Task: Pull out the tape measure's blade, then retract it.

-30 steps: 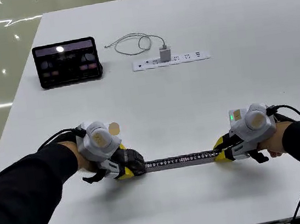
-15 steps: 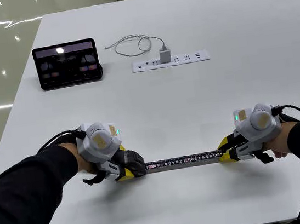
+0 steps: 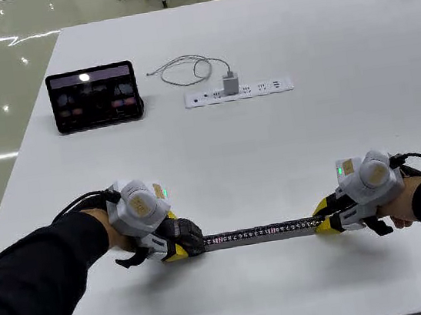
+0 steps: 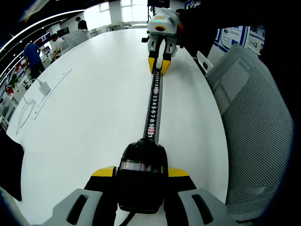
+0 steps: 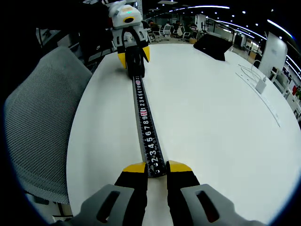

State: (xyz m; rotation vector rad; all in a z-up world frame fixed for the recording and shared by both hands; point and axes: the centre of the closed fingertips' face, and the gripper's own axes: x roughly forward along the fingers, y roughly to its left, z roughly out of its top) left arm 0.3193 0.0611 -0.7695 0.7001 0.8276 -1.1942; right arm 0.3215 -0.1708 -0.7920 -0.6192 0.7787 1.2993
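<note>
The black tape measure case [image 3: 185, 238] lies near the table's front edge, held between the yellow-tipped jaws of my left gripper [image 3: 177, 242]; in the left gripper view the case [image 4: 142, 172] sits in that gripper [image 4: 141, 172]. Its blade [image 3: 261, 233] runs flat to the right across the table, numbers up, to my right gripper [image 3: 324, 217]. The right gripper [image 5: 155, 170] is shut on the blade's end [image 5: 154, 162], and the blade [image 5: 143, 120] stretches away to the case [image 5: 133, 60]. The blade [image 4: 154, 103] shows in the left gripper view too.
A tablet [image 3: 94, 95] stands at the back left of the white table [image 3: 271, 149]. A white power strip [image 3: 238, 92] with a plugged charger and looped cable [image 3: 183, 69] lies behind the middle. A grey mesh chair [image 4: 254, 122] stands by the front edge.
My right gripper has moved further right with the blade's end, and more blade is out of the case. The left gripper holds the case in place.
</note>
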